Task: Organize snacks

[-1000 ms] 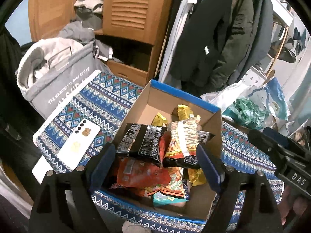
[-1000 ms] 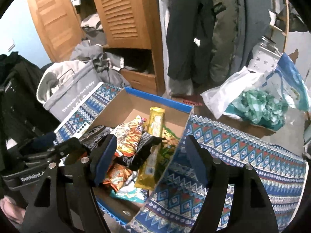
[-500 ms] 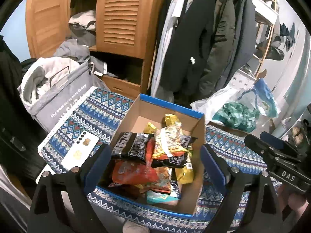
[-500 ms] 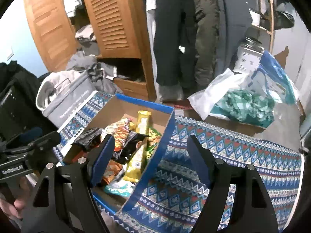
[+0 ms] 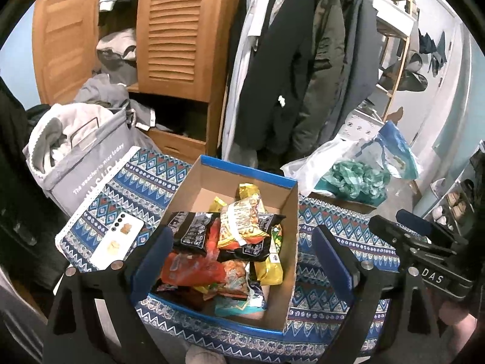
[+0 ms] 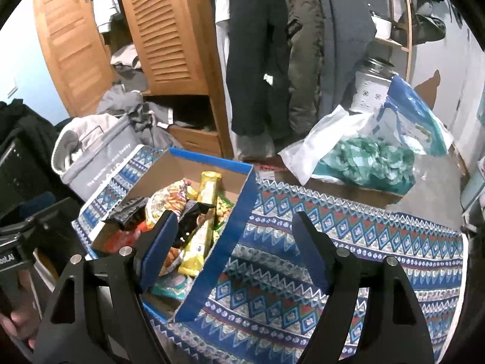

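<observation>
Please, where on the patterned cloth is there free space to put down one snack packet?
The patterned cloth is bare to the right of the cardboard box, up to the white plastic bag. Left of the box, a white phone takes the space. The box itself is crowded with snack packets.

The left camera looks down and forward, close above the open cardboard box (image 5: 289, 218) of snack packets (image 5: 242, 227). The right camera looks down from its right side. Both see the box, patterned cloth (image 6: 348, 233) and hanging coats (image 5: 282, 69).
</observation>
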Demonstrator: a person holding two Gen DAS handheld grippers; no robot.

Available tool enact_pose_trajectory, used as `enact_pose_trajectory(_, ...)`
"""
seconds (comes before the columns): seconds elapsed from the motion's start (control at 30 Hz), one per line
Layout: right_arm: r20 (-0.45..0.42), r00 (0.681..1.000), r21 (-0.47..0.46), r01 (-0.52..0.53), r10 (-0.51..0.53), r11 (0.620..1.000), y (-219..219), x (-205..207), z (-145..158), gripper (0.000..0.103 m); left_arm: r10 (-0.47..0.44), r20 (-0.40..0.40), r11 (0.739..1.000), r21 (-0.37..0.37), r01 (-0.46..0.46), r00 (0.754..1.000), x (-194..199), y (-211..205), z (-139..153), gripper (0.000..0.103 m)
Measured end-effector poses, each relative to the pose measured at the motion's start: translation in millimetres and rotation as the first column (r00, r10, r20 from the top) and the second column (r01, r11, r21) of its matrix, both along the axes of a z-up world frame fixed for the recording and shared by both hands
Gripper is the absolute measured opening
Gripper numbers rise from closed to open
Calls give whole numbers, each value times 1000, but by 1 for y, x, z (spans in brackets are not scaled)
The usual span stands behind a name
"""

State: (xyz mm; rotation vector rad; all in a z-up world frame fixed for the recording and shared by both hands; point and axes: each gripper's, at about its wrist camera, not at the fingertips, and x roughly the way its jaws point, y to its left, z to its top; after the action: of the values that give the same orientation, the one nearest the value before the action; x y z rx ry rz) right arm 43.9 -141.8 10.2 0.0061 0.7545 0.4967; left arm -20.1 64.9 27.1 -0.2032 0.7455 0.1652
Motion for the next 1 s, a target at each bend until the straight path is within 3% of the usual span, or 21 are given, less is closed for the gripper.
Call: enact_pose_trajectory(1.0,-20,1000,-2,5,-5,1000,-5,4,-5,78,-21,-21,999,-37,20,1000,1,-7,-1,94)
